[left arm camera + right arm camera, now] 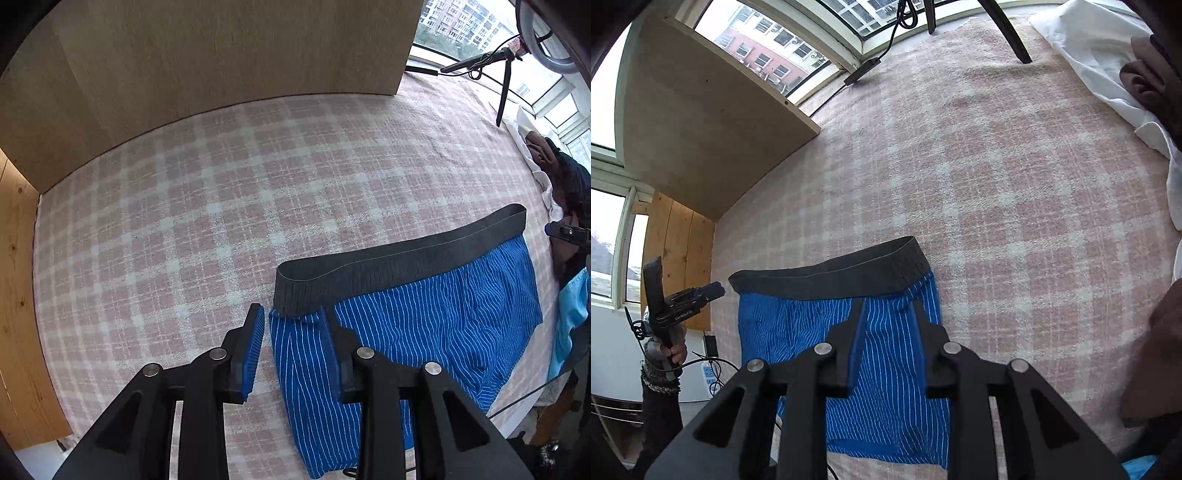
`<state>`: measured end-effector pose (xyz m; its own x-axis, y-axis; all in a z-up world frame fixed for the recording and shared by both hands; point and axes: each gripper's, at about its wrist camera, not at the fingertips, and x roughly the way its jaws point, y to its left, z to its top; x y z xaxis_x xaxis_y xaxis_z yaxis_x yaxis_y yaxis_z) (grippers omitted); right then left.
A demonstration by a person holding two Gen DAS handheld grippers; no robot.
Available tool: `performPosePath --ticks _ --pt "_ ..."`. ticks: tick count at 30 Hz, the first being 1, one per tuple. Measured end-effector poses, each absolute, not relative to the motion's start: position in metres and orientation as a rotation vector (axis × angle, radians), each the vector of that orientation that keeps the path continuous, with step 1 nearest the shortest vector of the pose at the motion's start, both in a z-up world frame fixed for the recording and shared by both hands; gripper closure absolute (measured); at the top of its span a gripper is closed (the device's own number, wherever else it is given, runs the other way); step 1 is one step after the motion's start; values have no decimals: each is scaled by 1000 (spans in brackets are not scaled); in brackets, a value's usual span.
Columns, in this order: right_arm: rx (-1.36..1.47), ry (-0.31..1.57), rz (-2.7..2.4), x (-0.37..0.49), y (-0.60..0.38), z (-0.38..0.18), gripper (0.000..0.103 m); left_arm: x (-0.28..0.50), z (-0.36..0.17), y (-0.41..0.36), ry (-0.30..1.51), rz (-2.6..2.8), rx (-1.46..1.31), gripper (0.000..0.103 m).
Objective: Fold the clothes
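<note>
A pair of blue boxer shorts (424, 325) with thin white stripes and a dark grey waistband (399, 258) lies flat on a pink-and-white checked blanket (221, 206) that covers the bed. The left gripper (295, 325) hovers over the garment's left edge just below the waistband, its blue-padded fingers (251, 343) spread wide with nothing between them; one finger stands over the blanket, the other over the striped cloth. The right gripper (888, 321) is above the garment's right half, jaws likewise apart and holding nothing. In the right wrist view the left gripper appears at the far left, and small white lettering on its body looks like "GenRobot.AI", though it is too small to be sure. A pale wooden board (221, 55) stands at the far edge of the blanket. A heap of other clothes (561, 177) sits at the right, beside a white sheet (1100, 55).
</note>
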<state>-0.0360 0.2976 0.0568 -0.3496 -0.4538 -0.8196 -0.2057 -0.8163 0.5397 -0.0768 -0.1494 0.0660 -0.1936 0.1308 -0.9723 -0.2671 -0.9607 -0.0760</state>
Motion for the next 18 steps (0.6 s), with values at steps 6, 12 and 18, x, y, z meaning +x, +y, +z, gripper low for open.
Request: performPosePath --ticks 6,12,18 --pt "1595 -681 -2401 -44 297 47 73 -72 61 -173 236 2343 -1675 63" --pt "1651 -566 -2379 -65 279 24 73 -81 40 -150 399 2326 -1624 62" --pt "1645 -509 -2376 -70 269 19 74 -86 36 -144 294 2257 -1580 99"
